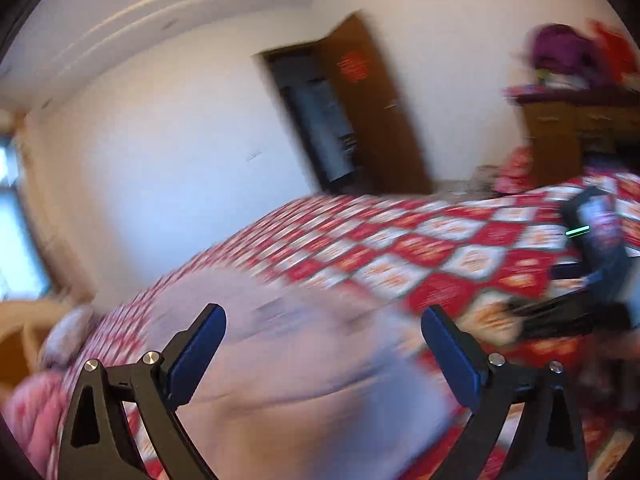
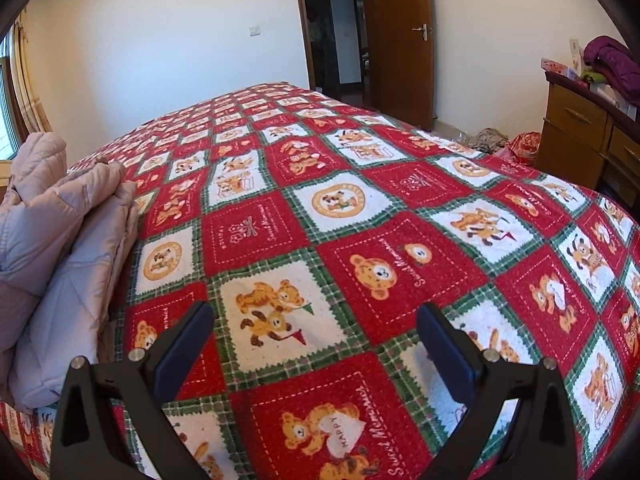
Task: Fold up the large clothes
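Observation:
A pale pink quilted jacket [image 2: 60, 248] lies folded in a bulky stack at the left edge of the bed. In the blurred left wrist view the same jacket [image 1: 304, 364] spreads below and ahead of my left gripper [image 1: 324, 320], whose jaws stand wide open with nothing pressed between the blue pads. My right gripper [image 2: 316, 320] is open too, hovering over the bare bear-patterned blanket [image 2: 360, 208], to the right of the jacket and apart from it. The right gripper [image 1: 592, 248] shows as a dark shape at the right of the left wrist view.
The red, white and green blanket covers the whole bed. A wooden dresser [image 2: 588, 128] with a purple garment [image 2: 612, 64] on top stands at the right. A brown door [image 2: 396, 40] hangs open at the back. Bags and clothes [image 2: 508, 140] lie on the floor.

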Tool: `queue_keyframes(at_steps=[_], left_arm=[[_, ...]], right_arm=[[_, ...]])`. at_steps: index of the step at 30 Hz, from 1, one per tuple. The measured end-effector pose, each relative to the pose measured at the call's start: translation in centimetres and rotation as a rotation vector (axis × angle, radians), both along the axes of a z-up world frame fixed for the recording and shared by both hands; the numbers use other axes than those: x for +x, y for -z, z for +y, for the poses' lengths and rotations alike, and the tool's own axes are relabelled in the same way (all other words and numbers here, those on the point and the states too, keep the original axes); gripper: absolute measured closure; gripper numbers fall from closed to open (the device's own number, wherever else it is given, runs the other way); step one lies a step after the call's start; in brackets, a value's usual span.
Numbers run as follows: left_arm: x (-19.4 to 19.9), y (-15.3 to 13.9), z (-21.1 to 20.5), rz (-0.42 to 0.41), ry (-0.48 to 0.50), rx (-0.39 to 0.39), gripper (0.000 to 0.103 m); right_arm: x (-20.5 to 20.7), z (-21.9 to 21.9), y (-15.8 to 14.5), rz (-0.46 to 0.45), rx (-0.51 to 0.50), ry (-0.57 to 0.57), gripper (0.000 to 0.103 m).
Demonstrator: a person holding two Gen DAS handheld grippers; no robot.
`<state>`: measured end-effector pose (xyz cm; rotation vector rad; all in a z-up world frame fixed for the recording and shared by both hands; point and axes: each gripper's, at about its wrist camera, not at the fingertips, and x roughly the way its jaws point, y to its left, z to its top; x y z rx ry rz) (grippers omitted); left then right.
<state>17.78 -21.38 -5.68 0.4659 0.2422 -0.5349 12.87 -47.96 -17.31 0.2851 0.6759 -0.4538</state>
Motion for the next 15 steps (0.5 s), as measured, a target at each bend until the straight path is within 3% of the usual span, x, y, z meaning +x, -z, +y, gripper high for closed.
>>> queue_keyframes(at_steps=[1, 3, 5, 8, 10, 13, 15], left_arm=[[2.1, 0.0, 2.1, 0.022, -0.076, -0.016, 0.005], [5.6, 0.3, 5.7, 0.067, -0.217, -0.022, 0.005], [9.6, 0.9, 9.6, 0.129, -0.382, -0.039, 0.005], [14.1, 1.6, 15.1, 0.185, -0.591, -0.147, 0.005], [16.3, 2.2, 17.8, 0.255, -0.661, -0.247, 0.005], [18.8, 3.3, 19.9, 0.354, -0.692, -0.387, 0.005], [20.0, 3.8, 19.7, 0.381, -0.702, -0.432, 0.005]], right_arm=[[0.2, 0.1, -0.3, 0.002, 0.013, -0.015, 0.014], [0.9, 0.8, -1.2, 0.009, 0.015, -0.053, 0.022], [2.2, 2.1, -2.9, -0.001, -0.008, -0.096, 0.023], [5.2, 5.1, -6.7, -0.047, -0.047, -0.172, 0.025], [7.3, 7.7, -9.4, -0.083, -0.084, -0.227, 0.023], [10.2, 12.2, -13.1, -0.126, -0.157, -0.307, 0.016], [13.1, 15.3, -14.9, -0.130, -0.169, -0.367, 0.016]])
